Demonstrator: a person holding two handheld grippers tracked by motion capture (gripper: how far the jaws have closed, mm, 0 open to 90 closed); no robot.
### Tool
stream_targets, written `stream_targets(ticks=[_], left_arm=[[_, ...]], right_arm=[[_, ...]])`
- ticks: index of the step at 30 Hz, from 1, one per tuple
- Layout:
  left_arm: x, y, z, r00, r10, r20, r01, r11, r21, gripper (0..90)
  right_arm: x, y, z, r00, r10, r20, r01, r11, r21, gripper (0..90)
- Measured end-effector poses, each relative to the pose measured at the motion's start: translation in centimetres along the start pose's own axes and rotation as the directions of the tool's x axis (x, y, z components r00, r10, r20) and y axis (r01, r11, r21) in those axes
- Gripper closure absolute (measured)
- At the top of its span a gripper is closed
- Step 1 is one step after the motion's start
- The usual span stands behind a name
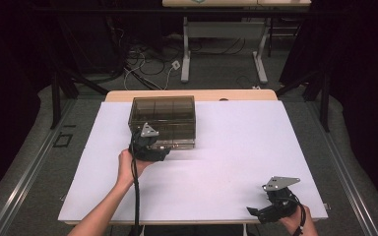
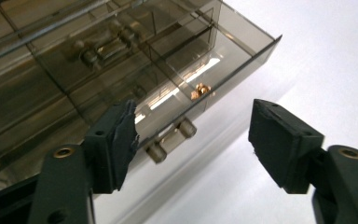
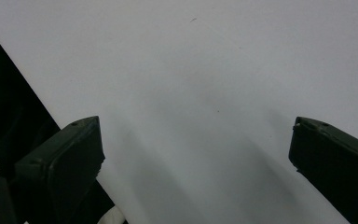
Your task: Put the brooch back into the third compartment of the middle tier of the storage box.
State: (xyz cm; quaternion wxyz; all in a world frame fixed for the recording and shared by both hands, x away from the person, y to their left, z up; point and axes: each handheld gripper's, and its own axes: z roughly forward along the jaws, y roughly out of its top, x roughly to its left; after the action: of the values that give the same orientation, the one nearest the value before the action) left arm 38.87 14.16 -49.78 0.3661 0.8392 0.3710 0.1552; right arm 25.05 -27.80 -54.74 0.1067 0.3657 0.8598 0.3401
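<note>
Smoked-plastic drawer cabinet (image 1: 163, 122) sits at the far left-centre of the white surface (image 1: 236, 147), bottom drawer (image 2: 200, 74) pulled out. Left claw (image 2: 193, 135) gapes wide just off its handle (image 2: 170, 139), gripping nothing. Right claw (image 3: 196, 154) idles open near the front edge. Risk: a jaw clips the drawer front, skids the light cabinet, spills the brass bits (image 2: 200, 90).

A drawer cabinet (image 1: 163, 115) stands on the worktop (image 1: 236, 147), toward its far edge and left of the middle. Its lowest drawer (image 2: 223, 60) is pulled out toward the near side, with a few small parts (image 2: 199, 90) lying in the front compartment and a handle (image 2: 170, 138) on its front. The left gripper (image 1: 150, 147) sits just before that drawer. The right gripper (image 1: 275, 204) is well apart, at the near right corner of the worktop. A second table (image 1: 226, 29) stands on the floor behind.
</note>
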Motion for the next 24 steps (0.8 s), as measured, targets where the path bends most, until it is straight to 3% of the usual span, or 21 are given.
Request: stream_targets(ticks=[1, 4, 8, 24], left_arm=[[0.0, -0.1, -0.1, 1.0000, -0.004, 0.004, 0.004, 1.0000, 0.003, 29.4], [0.1, -0.5, -0.4, 1.0000, 0.001, 0.002, -0.001, 1.0000, 0.005, 24.1], [0.1, -1.0, -0.6, 1.0000, -0.001, -0.007, 0.001, 1.0000, 0.003, 16.7], [0.0, -2.4, -1.4, 0.9993, 0.018, -0.034, -0.017, 0.9994, 0.031, 7.4]], right_arm=[[0.0, 0.1, -0.1, 1.0000, 0.001, -0.002, -0.001, 1.000, 0.025, 2.3], [0.0, 0.0, 0.0, 1.0000, 0.000, -0.001, 0.000, 1.000, -0.001, 2.3], [0.0, 0.0, -0.1, 0.9999, -0.010, -0.005, 0.010, 1.000, 0.009, 2.3], [0.0, 0.0, -0.1, 1.0000, -0.008, -0.005, 0.008, 1.000, 0.007, 2.3]])
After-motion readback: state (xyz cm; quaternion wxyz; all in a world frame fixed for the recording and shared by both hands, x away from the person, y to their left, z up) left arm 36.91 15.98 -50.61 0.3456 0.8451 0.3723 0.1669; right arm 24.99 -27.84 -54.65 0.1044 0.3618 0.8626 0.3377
